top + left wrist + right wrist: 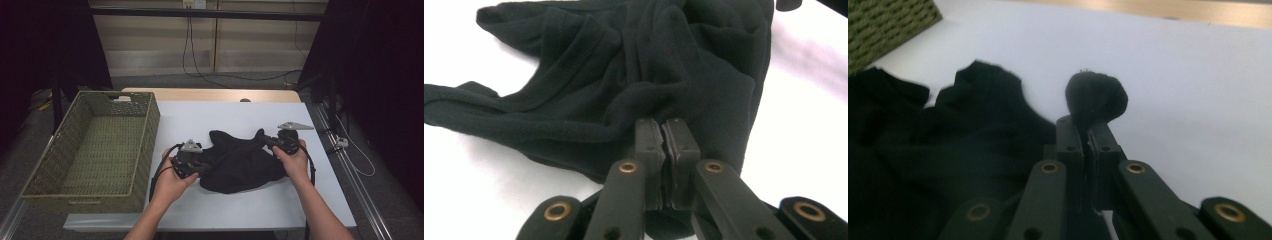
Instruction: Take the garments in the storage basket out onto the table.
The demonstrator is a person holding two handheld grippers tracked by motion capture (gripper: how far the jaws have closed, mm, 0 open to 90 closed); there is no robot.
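Forearms: enter from the bottom edge of the high view, one hand on each tool.
Left gripper (663, 131): jaws pressed together on a fold at the near-left edge of the black garment (239, 160); cloth pinched thin between the pads.
Right gripper (1086, 125): jaws clamped together on a small bunched nub of the same garment at its right end; nub pokes out past the tips.
Garment location: crumpled at mid-table on the white table top (200, 117), stretched loosely between the two grippers, well apart from the basket.
Basket (145, 145): green woven, at the table's left edge, nothing seen inside.
Likely step: judged as gathering or lifting the garment by two corners.
Risk 1: right grip holds only a small nub; a pull could slip it free, so that side drops.
Risk 2: left pinch is on a thin fold; layers may slide out under tension.
Risk 3: loose middle could drag and snag on the basket rim if carried low.
Writing/brands: none readable on garment, basket or grippers.
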